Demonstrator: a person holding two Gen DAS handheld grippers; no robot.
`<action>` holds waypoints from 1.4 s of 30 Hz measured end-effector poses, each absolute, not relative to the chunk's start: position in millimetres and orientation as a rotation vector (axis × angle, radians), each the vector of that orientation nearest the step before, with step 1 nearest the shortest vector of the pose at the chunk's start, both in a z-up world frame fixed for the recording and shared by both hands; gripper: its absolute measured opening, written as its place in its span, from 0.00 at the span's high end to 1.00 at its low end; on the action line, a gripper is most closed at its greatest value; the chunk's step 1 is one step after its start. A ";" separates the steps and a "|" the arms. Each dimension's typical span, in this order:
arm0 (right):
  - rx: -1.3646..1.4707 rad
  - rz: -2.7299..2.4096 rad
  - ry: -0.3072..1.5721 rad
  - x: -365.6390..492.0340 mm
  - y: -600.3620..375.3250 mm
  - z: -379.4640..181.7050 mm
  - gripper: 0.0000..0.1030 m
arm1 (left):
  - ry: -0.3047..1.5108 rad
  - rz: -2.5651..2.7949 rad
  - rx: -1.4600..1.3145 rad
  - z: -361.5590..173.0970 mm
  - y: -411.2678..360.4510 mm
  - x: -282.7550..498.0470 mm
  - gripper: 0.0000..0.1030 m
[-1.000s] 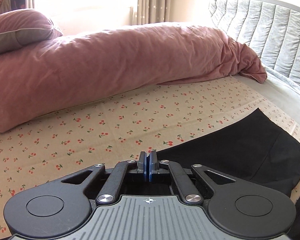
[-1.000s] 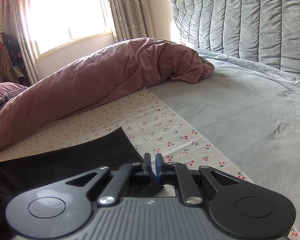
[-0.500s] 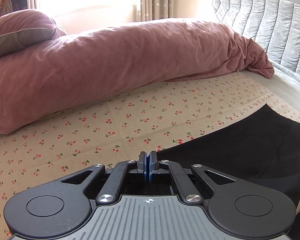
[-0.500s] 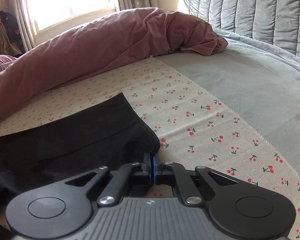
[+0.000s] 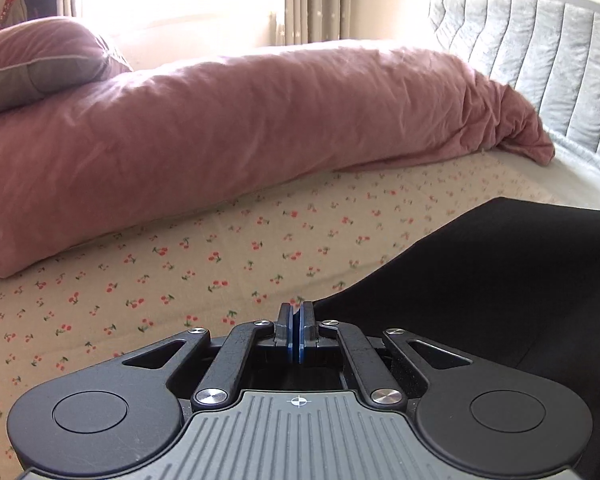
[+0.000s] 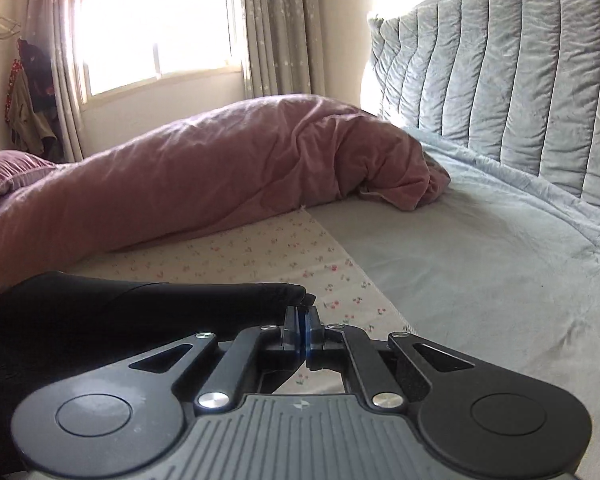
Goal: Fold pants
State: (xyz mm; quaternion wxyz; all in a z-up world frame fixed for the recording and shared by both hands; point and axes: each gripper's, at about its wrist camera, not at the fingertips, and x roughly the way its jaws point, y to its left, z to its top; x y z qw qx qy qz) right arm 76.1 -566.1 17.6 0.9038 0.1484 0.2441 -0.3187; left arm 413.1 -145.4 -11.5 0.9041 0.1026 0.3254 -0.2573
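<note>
Nearest the left wrist camera, the left gripper (image 5: 299,320) had its blue-padded jaws pressed together on the near edge of the black pants (image 5: 500,276), which spread away to the right over the cherry-print sheet (image 5: 228,256). In the right wrist view, the right gripper (image 6: 301,322) pinched a corner of the same pants (image 6: 148,304); the cloth humped up off the bed to the left of the jaws, with the sheet (image 6: 284,248) showing under and beyond it. The right jaws had just been closing, with the fabric between them. The pants lay toward the near edge of the bed, on the printed sheet and short of the grey bedspread (image 6: 480,280) that covered the bed's right part (the seam between the two ran diagonally away from the gripper). Farther back, a long pink duvet roll (image 5: 240,128) stretched across the bed, touching the far edge of the printed sheet, with a pink pillow (image 5: 36,60) resting on its left end. Beyond that stood the grey quilted headboard (image 6: 520,80) at the right, and behind it all a bright window (image 6: 156,28) flanked by curtains (image 6: 276,32).
</note>
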 end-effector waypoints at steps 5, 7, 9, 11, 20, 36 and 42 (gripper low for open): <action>0.354 -0.690 0.670 97.8 -578.9 -42.7 0.98 | 0.703 -0.493 0.309 -54.4 -164.2 414.6 0.96; 0.307 -0.685 0.688 100.2 -574.6 -43.3 0.94 | 0.714 -0.497 0.293 -50.7 -160.8 414.9 0.95; 0.274 -0.693 0.698 102.0 -571.2 -34.0 0.73 | 0.718 -0.509 0.274 -43.9 -153.7 415.5 0.89; 0.267 -0.676 0.636 100.5 -576.1 -21.6 0.58 | 0.700 -0.522 0.263 -38.4 -147.3 413.7 0.89; 0.568 -0.499 0.619 157.5 -623.4 -33.8 0.40 | 0.723 -0.571 0.239 -46.2 -147.3 418.2 0.70; 0.237 -0.034 0.682 144.3 -498.3 -12.8 0.59 | 0.678 -0.593 0.267 -47.5 -146.6 404.3 0.70; 0.466 -0.064 0.556 126.3 -539.4 -4.8 0.35 | 0.661 -0.591 0.334 -43.6 -147.0 405.2 0.70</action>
